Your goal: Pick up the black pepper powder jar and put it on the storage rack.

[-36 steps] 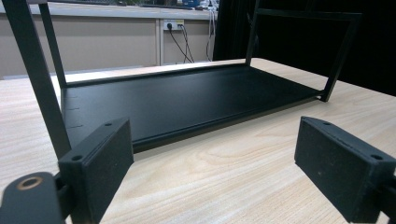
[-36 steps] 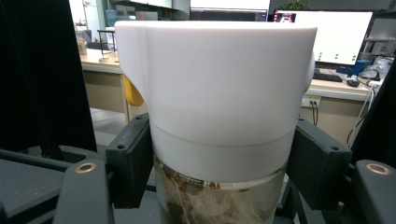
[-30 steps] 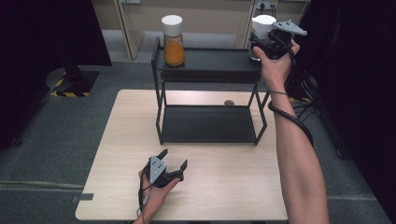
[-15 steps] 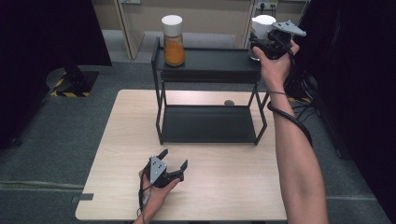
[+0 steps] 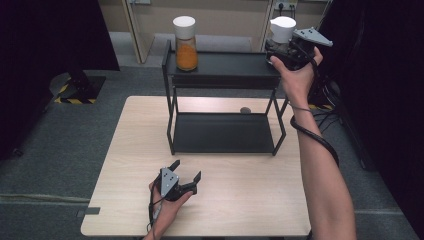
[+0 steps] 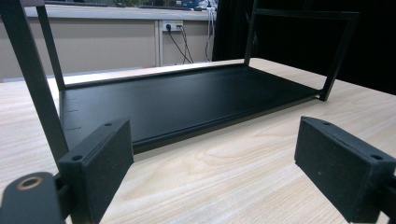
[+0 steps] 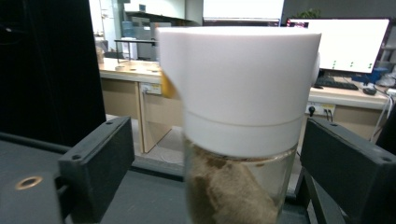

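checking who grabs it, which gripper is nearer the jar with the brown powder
Right. The right gripper is up at the rack's top shelf, jaws open on either side of the brown-powder jar. The left gripper rests low on the table, in front of the rack.

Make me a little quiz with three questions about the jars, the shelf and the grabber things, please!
1. Where is the jar with orange filling?
A. on the rack's top shelf
B. on the wooden table
C. on the floor

2. How many white-lidded jars stand on the rack?
A. one
B. two
C. four

3. How is the left gripper?
A. shut on a jar
B. open, holding nothing
C. shut on a cable

Answers:
1 A: it stands at the left end of the top shelf.
2 B: the orange one, plus the jar with brown filling at the right end, between the right gripper's open jaws.
3 B: its jaws stand wide apart over the bare table.
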A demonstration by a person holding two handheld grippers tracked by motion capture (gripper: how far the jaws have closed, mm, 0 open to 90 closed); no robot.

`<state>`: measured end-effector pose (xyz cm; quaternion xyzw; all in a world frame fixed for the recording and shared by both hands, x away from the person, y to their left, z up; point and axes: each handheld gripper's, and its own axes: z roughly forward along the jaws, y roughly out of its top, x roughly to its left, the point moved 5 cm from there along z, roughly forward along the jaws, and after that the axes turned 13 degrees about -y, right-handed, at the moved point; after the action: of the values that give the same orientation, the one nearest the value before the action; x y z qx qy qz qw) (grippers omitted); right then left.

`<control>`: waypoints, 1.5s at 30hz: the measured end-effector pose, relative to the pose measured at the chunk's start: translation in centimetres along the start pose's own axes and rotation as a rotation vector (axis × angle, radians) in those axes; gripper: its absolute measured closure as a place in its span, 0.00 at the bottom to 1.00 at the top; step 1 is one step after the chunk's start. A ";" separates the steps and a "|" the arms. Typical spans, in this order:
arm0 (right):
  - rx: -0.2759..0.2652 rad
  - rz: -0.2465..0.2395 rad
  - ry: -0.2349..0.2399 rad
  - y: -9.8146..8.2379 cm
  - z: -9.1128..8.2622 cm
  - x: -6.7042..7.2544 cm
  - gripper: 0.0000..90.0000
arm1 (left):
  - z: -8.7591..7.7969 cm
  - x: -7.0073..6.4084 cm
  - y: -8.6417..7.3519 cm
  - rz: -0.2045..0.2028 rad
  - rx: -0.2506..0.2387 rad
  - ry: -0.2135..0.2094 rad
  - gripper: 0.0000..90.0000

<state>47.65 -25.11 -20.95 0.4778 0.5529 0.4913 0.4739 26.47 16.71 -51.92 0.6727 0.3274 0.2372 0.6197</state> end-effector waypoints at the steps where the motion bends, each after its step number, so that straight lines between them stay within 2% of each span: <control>1: -0.002 0.000 0.007 0.0 -0.3 0.0 0.09 | 0.0 0.0 0.0 0.001 0.000 0.000 0.12; 9: 0.000 0.003 0.050 -0.7 -2.8 -0.4 0.06 | 0.0 -0.1 0.0 0.008 0.002 0.001 0.12; 10: -0.007 0.005 0.064 -1.2 -3.8 -0.5 0.06 | 0.0 -0.1 0.0 0.009 0.002 0.002 0.12; 15: 0.006 -0.005 0.088 -2.8 -5.8 -0.8 0.05 | 0.0 -0.1 0.0 0.000 -0.001 0.002 0.12; 21: 0.010 -0.021 0.119 -5.1 -7.8 -1.3 0.05 | 0.0 -0.1 0.0 0.008 0.004 0.004 0.12; 28: 0.026 -0.009 0.145 -7.6 -9.7 -1.8 0.05 | 0.0 -0.2 0.0 0.009 0.005 0.006 0.12; 32: 0.034 -0.018 0.163 -9.0 -10.8 -1.9 0.05 | 0.0 -0.1 0.0 0.005 0.001 0.007 0.12; 38: 0.079 -0.030 0.197 -12.0 -12.5 -1.9 0.05 | 0.0 -0.2 0.0 0.008 0.004 0.009 0.12; 39: 0.079 -0.030 0.197 -12.0 -12.5 -1.9 0.05 | 0.0 -0.2 0.0 0.008 0.004 0.009 0.12; 41: 0.122 -0.020 0.216 -14.4 -13.4 -1.8 0.05 | 0.0 -0.2 0.0 0.007 0.001 0.009 0.12; 43: 0.156 -0.034 0.225 -15.8 -13.9 -1.7 0.05 | 0.0 -0.2 0.0 0.009 0.003 0.009 0.12; 45: 0.193 -0.028 0.235 -17.7 -14.3 -1.5 0.05 | 0.0 -0.2 0.0 0.009 0.002 0.010 0.12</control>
<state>32.49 -28.98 -37.50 0.4525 0.6558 0.4818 0.3646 26.35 16.54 -51.91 0.6736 0.3277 0.2431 0.6162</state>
